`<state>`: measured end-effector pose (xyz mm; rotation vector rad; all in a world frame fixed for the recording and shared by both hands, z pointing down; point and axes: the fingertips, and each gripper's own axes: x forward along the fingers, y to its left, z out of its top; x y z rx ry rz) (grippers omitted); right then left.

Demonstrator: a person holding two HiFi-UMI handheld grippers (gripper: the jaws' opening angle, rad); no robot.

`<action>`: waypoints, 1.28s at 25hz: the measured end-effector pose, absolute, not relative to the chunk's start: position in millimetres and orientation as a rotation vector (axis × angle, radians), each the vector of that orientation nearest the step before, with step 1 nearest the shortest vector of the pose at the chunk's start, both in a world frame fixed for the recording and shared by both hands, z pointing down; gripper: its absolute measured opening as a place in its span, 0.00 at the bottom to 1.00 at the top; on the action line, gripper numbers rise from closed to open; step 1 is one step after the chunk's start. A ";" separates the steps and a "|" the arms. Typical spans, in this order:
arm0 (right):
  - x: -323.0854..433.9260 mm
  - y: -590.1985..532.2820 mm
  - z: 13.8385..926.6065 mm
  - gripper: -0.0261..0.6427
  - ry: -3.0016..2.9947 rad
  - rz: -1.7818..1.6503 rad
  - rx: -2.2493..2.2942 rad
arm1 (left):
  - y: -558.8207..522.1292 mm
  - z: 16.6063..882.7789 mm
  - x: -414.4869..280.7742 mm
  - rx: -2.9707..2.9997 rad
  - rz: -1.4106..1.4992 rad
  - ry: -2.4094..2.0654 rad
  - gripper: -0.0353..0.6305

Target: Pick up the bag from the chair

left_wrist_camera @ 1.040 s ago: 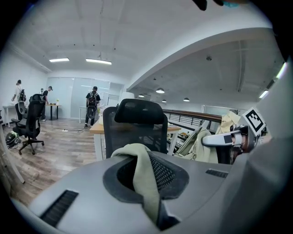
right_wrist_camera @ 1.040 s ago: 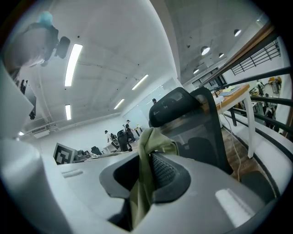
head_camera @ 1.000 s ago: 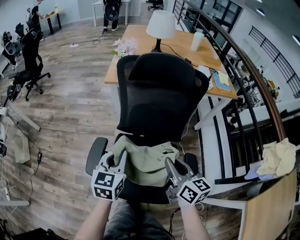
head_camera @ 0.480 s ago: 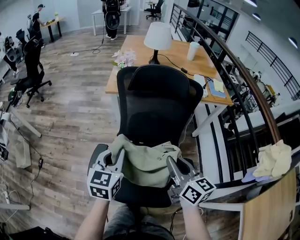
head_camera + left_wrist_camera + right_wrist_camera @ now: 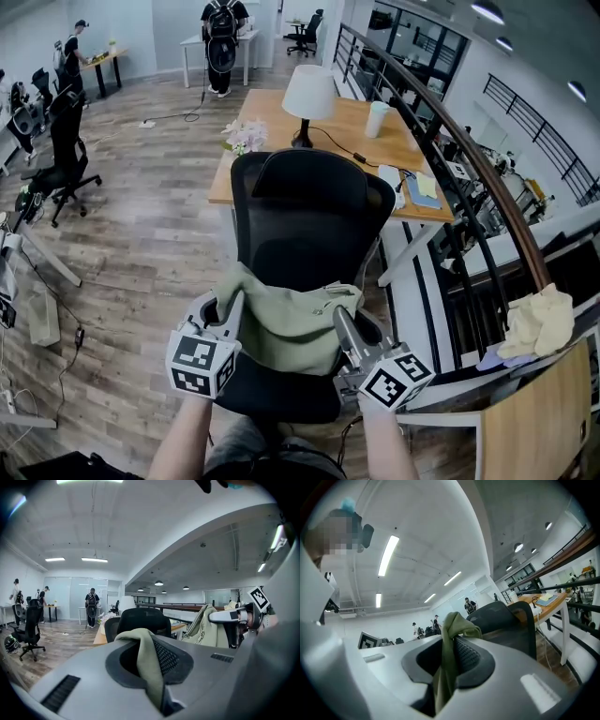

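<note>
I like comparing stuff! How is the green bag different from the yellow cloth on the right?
The green bag is olive; the yellow cloth is pale yellow. The bag is pinched by the left gripper and right gripper; nothing holds the cloth. Both are soft, crumpled fabric.

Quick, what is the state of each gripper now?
Left gripper: closed on the green bag.
Right gripper: closed on the same green bag.

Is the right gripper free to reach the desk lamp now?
Probably not: the right gripper is shut on the green bag, and the chair's backrest stands between it and the lamp.
</note>
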<state>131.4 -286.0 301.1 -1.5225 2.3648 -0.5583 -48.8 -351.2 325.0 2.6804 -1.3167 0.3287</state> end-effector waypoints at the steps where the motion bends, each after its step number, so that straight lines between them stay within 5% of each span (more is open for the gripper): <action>1: 131.8 -286.4 296.2 0.13 2.361 -0.550 -1.522 | -352.0 320.4 -48.8 2.690 0.325 -1.317 0.07; 32: 151.0 -297.0 135.3 0.13 2.298 -0.231 -1.509 | -374.6 162.8 -30.9 2.956 0.108 -1.326 0.07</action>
